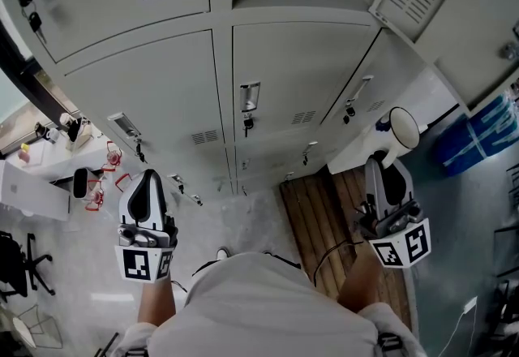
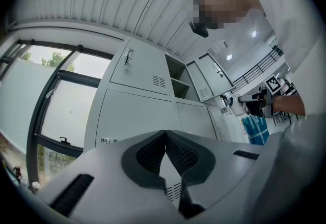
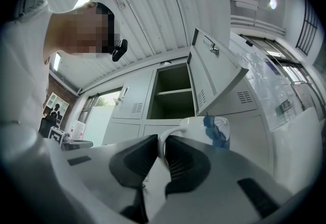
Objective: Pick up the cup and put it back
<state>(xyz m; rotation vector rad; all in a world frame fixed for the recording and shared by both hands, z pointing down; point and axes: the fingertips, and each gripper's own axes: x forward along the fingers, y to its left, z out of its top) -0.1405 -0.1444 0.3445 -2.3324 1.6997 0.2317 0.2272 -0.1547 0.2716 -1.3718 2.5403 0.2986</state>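
Cup in mid-air, gripped by its handle in front of grey lockers.

A bank of lockers fills the room's far side under a ribbed ceiling. One upper compartment stands open and dark, its door swung out to the right. A tall window sits to the left of the lockers. The floor is pale and speckled, and a slatted wooden board lies at the locker foot, with a blue bag off to the right. The white cup, marked with blue, rests on no surface. The right gripper pinches its thin handle between closed jaws. The left gripper hangs low with jaw tips touching and nothing between them.
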